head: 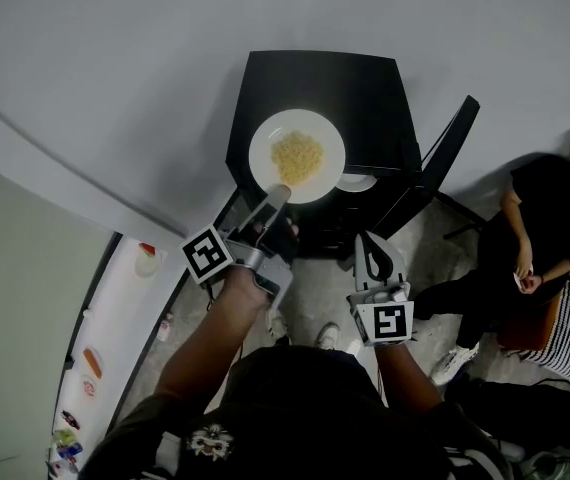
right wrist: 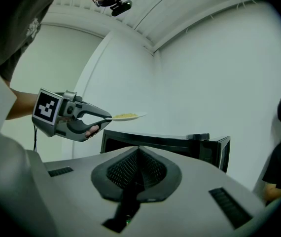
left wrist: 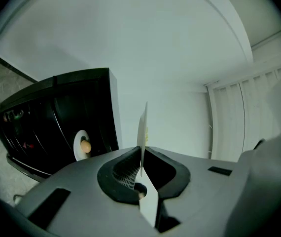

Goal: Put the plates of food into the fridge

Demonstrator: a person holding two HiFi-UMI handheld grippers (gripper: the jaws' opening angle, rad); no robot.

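A white plate (head: 297,156) with a heap of yellow food hangs over the top of the low black fridge (head: 315,78). My left gripper (head: 278,194) is shut on its near rim. The left gripper view has that plate (left wrist: 142,127) edge-on between the pads of the left gripper (left wrist: 141,154). The right gripper view shows the plate (right wrist: 125,116) held level above the fridge (right wrist: 165,144). My right gripper (head: 370,243) stays shut and empty in front of the fridge, to the right of the left one. A second plate (left wrist: 83,145) with a small piece of food stands inside the fridge.
The fridge door (head: 450,143) stands open to the right. A person (head: 545,238) sits on the floor at the far right. A white ledge (head: 115,338) with small items runs along the left. A pale wall rises behind the fridge.
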